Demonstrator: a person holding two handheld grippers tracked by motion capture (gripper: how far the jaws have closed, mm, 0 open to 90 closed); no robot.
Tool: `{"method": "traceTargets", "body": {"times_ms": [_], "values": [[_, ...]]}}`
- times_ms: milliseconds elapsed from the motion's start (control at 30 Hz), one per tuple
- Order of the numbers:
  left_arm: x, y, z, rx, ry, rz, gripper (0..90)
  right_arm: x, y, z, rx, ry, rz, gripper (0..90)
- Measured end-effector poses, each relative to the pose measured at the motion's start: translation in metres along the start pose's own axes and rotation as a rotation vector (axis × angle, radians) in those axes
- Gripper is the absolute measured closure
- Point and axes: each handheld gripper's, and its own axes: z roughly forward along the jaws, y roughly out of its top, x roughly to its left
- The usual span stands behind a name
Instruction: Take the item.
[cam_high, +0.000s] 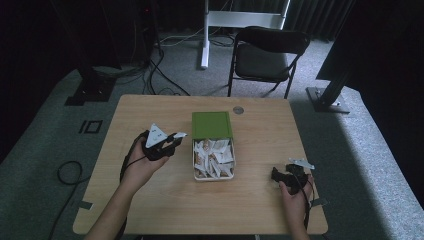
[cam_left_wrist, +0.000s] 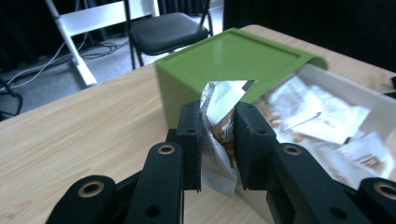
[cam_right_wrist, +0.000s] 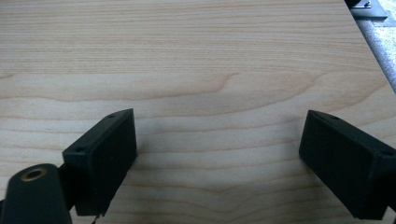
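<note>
Black left tongs (cam_left_wrist: 217, 140) pinch sachet (cam_left_wrist: 218, 122) above table (cam_left_wrist: 84, 140).

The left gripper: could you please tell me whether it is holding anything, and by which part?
The left gripper holds a sachet clamped around its middle between its fingers; the right gripper is open, holding nothing.

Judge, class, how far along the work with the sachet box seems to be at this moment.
Done: the green sliding lid of the white rectangular box is pushed back, baring the sachets. In hand: the left gripper is shut on one white-and-brown paper sachet, held beside the box. Left: many white paper sachets still lie inside, and none lies on the light wooden table. The right gripper waits open over bare wood.
</note>
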Motion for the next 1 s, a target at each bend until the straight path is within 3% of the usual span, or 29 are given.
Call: {"method": "traceTargets", "body": {"times_ms": [267, 433, 533, 633, 667, 700, 833, 1000], "values": [[0.023, -0.022, -0.008, 0.008, 0.061, -0.041, 74.1, 0.0, 0.0, 0.0, 0.0, 0.0, 0.0, 11.0], [0.04, -0.04, -0.012, 0.001, 0.13, -0.072, 73.6, 0.0, 0.0, 0.0, 0.0, 0.0, 0.0, 11.0], [0.045, -0.045, -0.012, -0.001, 0.149, -0.084, 73.7, 0.0, 0.0, 0.0, 0.0, 0.0, 0.0, 11.0], [0.05, -0.051, -0.011, 0.007, 0.165, -0.086, 73.6, 0.0, 0.0, 0.0, 0.0, 0.0, 0.0, 11.0], [0.056, -0.06, -0.007, 0.016, 0.184, -0.109, 73.7, 0.0, 0.0, 0.0, 0.0, 0.0, 0.0, 11.0], [0.056, -0.06, -0.007, 0.016, 0.184, -0.109, 73.6, 0.0, 0.0, 0.0, 0.0, 0.0, 0.0, 11.0], [0.068, -0.074, 0.002, 0.01, 0.235, -0.173, 73.6, 0.0, 0.0, 0.0, 0.0, 0.0, 0.0, 11.0], [0.076, -0.083, 0.009, 0.005, 0.255, -0.203, 73.5, 0.0, 0.0, 0.0, 0.0, 0.0, 0.0, 11.0]]}}
